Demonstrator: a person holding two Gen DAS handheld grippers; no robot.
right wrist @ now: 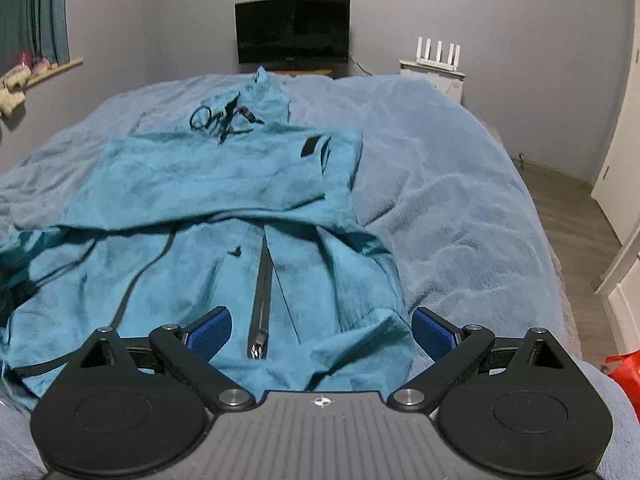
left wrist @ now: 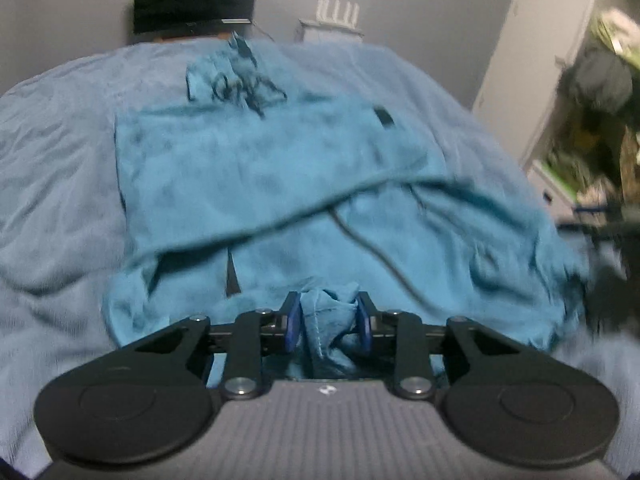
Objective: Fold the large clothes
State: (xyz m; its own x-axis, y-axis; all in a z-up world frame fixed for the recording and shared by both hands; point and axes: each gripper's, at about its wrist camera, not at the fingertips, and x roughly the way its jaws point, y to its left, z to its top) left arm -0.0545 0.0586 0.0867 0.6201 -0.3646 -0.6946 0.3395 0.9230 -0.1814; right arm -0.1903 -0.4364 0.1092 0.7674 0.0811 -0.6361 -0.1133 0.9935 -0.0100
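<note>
A large teal jacket (left wrist: 280,168) lies spread on a bed, hood and black drawcords at the far end, one part folded across its middle. My left gripper (left wrist: 329,322) is shut on a bunched fold of the jacket's near hem. In the right wrist view the jacket (right wrist: 208,208) shows a dark zipper (right wrist: 262,300) running toward me. My right gripper (right wrist: 322,332) is open and empty, its blue pads (right wrist: 210,332) spread wide just above the jacket's near hem.
A pale blue fleece blanket (right wrist: 460,208) covers the bed. A black monitor (right wrist: 292,30) and a white router (right wrist: 438,50) stand at the far wall. Wood floor and a white door (right wrist: 616,160) are at right. A red bag (right wrist: 626,372) lies near right.
</note>
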